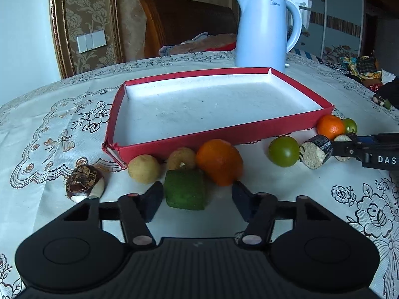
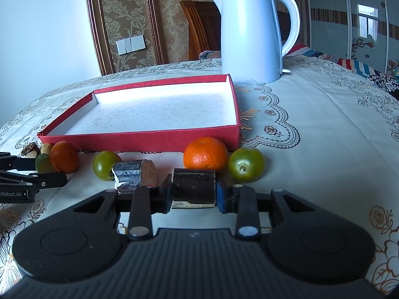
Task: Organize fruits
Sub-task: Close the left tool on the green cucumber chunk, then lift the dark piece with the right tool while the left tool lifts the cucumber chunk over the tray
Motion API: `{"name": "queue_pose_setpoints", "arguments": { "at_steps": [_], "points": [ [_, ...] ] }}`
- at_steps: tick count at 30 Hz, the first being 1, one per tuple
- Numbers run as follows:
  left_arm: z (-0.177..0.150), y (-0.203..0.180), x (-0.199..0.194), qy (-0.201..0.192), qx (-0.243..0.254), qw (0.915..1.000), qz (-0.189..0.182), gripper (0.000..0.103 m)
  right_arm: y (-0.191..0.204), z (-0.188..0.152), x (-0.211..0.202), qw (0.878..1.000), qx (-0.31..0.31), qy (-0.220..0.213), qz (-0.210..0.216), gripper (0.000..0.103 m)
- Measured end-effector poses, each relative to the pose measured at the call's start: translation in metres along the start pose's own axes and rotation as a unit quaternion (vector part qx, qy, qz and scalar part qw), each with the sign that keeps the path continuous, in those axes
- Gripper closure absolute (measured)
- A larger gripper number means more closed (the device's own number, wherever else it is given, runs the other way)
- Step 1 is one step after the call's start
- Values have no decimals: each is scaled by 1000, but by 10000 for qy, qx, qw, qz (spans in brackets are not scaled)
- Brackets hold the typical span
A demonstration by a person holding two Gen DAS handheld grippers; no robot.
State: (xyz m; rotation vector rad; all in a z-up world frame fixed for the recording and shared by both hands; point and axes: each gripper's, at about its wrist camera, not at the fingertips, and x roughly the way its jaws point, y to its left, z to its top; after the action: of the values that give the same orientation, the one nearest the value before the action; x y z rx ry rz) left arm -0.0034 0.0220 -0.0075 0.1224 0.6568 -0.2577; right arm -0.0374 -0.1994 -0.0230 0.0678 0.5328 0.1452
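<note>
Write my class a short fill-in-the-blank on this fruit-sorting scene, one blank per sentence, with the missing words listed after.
1. The inside of the red tray holds ____ fruits so far.
2. The right gripper is shut on a dark ____ piece.
3. The white kettle stands ____ the tray.
4. The green chunk between the left gripper fingers has an ____ fruit to its right.

Missing words: no; sugarcane; behind; orange
</note>
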Motion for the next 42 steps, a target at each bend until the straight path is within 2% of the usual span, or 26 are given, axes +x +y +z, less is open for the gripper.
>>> {"name": "queue_pose_setpoints", "arguments": {
  "at_steps": [3,4,5,6,9,14,23,29,32,37,42],
  "points": [
    [-1,-4,-1,-46,106,9999,-10,57,1,0,0,10000,-38,6,-23,71],
    [-1,-5,-1,-49,112,9999,1,62,1,0,0,10000,-56,6,-34,71],
    [-2,-4,-1,-61,91,9999,52,71,2,0,0,10000,-63,7,-39,71],
    [-2,-3,-2,-61,28,9999,96,73,1,0,0,10000,-60,5,-35,71],
    [-2,3,-3,-54,-154,9998,78,73,2,0,0,10000,-47,2,-25,71],
    [-3,2,-6,-71,-129,9997,216,73,0,-1,-1,10000,-5,-30,29,72],
    [-4,4,-28,-307,-458,9981,273,75,7,-5,-13,9990,-210,-403,48,72],
    [8,1,-29,-467,-461,9973,331,75,14,-3,-20,9966,-485,-659,-85,72],
    [14,-1,-32,-564,-419,9968,369,78,15,0,-21,9957,-531,-757,-94,72],
    [13,3,-43,-655,-363,9969,244,78,13,3,-23,9945,-567,-867,-163,72],
    [1,-1,-36,-456,-298,9983,203,78,10,3,-18,9955,-507,-791,-108,72]
  ]
}}
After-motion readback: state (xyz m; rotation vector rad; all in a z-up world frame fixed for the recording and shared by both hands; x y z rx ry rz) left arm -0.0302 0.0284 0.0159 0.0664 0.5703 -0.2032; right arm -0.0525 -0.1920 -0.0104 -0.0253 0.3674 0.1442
